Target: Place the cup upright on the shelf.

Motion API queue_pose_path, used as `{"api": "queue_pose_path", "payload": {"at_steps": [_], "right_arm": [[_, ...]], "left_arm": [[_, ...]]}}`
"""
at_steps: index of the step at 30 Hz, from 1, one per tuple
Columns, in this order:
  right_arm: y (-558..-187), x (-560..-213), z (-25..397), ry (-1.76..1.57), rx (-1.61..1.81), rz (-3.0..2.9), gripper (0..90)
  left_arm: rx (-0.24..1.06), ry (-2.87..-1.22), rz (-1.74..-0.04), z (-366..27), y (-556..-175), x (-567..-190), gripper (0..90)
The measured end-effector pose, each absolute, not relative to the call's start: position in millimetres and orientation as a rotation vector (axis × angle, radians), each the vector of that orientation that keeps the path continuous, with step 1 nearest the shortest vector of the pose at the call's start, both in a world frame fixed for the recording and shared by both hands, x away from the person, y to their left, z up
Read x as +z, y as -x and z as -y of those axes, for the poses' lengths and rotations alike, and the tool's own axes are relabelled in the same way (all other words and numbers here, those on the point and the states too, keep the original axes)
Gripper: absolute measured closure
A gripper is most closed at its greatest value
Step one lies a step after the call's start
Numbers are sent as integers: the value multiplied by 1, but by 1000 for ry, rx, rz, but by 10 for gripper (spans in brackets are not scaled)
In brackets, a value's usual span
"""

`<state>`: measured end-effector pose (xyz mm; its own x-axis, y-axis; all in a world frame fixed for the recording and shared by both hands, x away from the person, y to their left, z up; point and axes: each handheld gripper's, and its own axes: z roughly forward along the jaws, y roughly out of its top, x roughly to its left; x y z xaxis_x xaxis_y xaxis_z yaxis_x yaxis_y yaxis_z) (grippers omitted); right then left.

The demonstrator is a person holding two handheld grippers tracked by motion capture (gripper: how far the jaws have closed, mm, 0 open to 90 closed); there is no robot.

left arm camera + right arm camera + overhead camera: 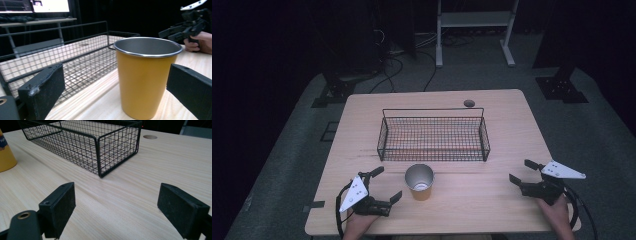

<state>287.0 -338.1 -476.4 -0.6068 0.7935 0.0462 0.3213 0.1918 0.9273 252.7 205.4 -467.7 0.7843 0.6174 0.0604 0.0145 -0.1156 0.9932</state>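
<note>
while nothing is yet gripped, hard to call this more than the opening of the job. at lower left of the high view, left gripper (385, 184), jaws spread wide, aimed at the mustard-yellow metal tumbler with a bare steel inside (419, 182), just beside it but not touching. in the left gripper view, same tumbler (146, 77) upright on the pale wooden table (100, 102), between the two black jaws, gaps visible on either side, so not clamped. just behind the tumbler, towards the upper middle of the high view, a black wire mesh basket (433, 136), rectangular, nothing inside it as far as visible; near the tumbler, not touching. in the right gripper view, basket (82, 142) at upper left, tumbler's edge (6, 152) at the far left margin. at lower right of the high view, right gripper (521, 172), jaws also wide apart, holding nothing, well apart from tumbler and basket, resting low over bare table.

judged from this: approach to the tumbler roughly done, grasp not yet made. left to do, probably: closing on the tumbler, lifting, setting it in the basket.
</note>
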Motion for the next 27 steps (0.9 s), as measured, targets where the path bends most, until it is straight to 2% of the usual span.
{"api": "queue_pose_path", "payload": {"at_steps": [27], "right_arm": [[-287,-476,338,-1035,1401,-2028,138]], "left_arm": [[485,-1684,-450,-169,-255,-468,10]]}}
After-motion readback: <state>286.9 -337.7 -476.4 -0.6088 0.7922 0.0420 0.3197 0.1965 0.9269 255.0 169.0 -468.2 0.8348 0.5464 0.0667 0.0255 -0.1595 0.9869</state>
